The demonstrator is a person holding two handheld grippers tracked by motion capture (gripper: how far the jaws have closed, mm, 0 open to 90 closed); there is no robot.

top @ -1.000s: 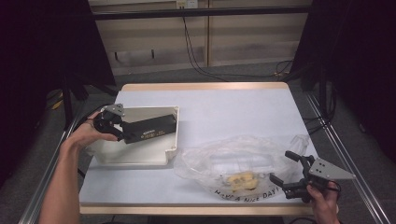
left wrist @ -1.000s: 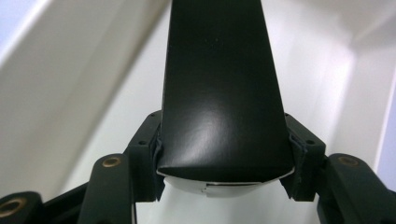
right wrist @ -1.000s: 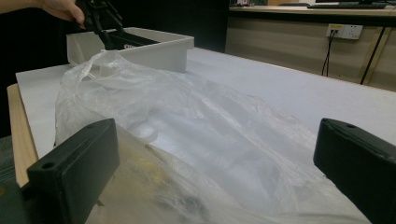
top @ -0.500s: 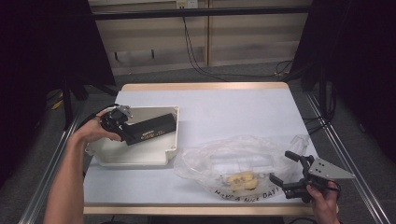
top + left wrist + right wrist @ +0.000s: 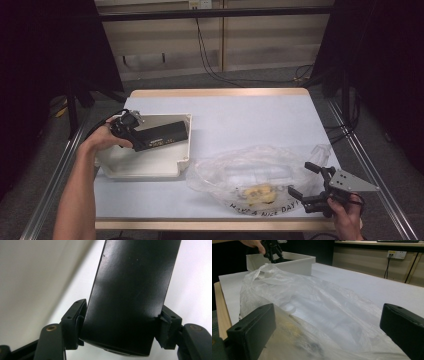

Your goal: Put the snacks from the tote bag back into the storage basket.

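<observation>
Left tongs [image 5: 145, 141] shifted rightward | clamping black box [image 5: 162, 136] | over tray [image 5: 150, 167]

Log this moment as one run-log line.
left claw: shut on black box, over white tray | right claw: open, at clear plastic bag edge | table

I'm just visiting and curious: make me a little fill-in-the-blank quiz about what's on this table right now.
1. The left claw is clamped on a flat box whose colour is ____.
2. That box is over a shallow tray whose colour is ____.
3. The right claw, with jaws spread, sits beside a clear plastic ____.
4. The bag bears printed words along the edge ____ the person.

Missing words: black; white; bag; nearest
</observation>
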